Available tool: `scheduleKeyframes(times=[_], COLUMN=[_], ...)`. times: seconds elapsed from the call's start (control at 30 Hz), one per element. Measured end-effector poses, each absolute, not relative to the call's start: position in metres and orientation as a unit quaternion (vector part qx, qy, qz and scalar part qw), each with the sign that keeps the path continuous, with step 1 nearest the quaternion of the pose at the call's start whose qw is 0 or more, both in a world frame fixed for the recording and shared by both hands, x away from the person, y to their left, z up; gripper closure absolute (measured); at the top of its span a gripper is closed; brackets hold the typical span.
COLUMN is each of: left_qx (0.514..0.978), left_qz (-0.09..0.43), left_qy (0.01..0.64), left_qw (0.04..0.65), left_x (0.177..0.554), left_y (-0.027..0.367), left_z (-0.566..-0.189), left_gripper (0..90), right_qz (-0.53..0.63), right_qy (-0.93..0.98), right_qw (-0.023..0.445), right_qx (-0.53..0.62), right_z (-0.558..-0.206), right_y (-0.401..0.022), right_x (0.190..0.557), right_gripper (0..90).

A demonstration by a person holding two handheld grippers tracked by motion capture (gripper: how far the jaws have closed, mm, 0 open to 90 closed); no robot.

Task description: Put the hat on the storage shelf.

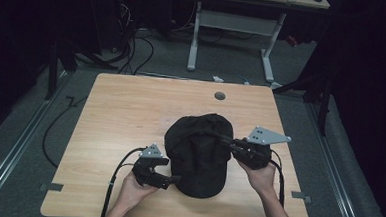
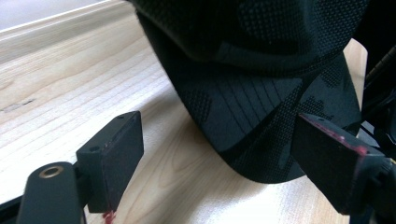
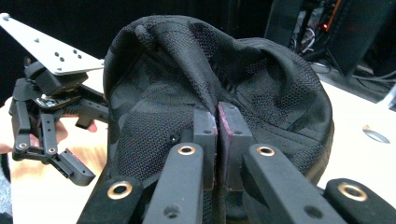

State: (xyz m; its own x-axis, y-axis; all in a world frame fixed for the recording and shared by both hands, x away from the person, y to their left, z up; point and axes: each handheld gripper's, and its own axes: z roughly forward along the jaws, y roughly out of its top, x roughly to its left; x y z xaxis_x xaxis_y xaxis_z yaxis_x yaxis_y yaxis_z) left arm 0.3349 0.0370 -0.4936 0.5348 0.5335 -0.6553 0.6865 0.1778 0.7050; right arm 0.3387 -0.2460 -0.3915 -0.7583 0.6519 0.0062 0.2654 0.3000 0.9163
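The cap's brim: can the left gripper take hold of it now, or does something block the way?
Probably yes. The left gripper is open, and the brim of the black cap lies right before its jaws with nothing between. The right gripper pinches the crown fabric on the far side, away from this path.

Black mesh-textured cap (image 1: 198, 154) w/ faint camo patches; light wood-grain table (image 1: 121, 109).

Left claw (image 2: 217, 158) gapes wide (jaws well apart); right claw (image 3: 217, 128) is pinched closed.
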Motion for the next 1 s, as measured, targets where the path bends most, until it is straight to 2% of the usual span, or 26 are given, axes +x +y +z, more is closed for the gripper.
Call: scheduleKeyframes(times=[0.37,0.47,0.53,0.6,1.0], left_qx=[0.63,0.627,0.627,0.628,0.628], left_qz=[-0.09,-0.103,-0.108,-0.112,-0.134], left_qy=[0.464,0.456,0.45,0.45,0.425], left_qw=[0.617,0.623,0.626,0.625,0.638], left_x=[0.332,0.33,0.329,0.328,0.319], left_y=[0.038,0.039,0.039,0.038,0.043], left_z=[-0.488,-0.486,-0.486,-0.486,-0.478], left_gripper=[22.4,29.0,36.8,37.1,58.7], right_qz=[0.531,0.534,0.535,0.53,0.524], right_qy=[0.783,0.783,0.784,0.787,0.784], right_qw=[0.181,0.179,0.18,0.183,0.206], right_qx=[0.269,0.263,0.26,0.258,0.263], right_z=[-0.389,-0.389,-0.39,-0.39,-0.391], right_y=[-0.243,-0.242,-0.241,-0.24,-0.242], right_x=[0.336,0.335,0.335,0.335,0.336], right_gripper=[87.1,87.1,87.1,87.0,87.1])
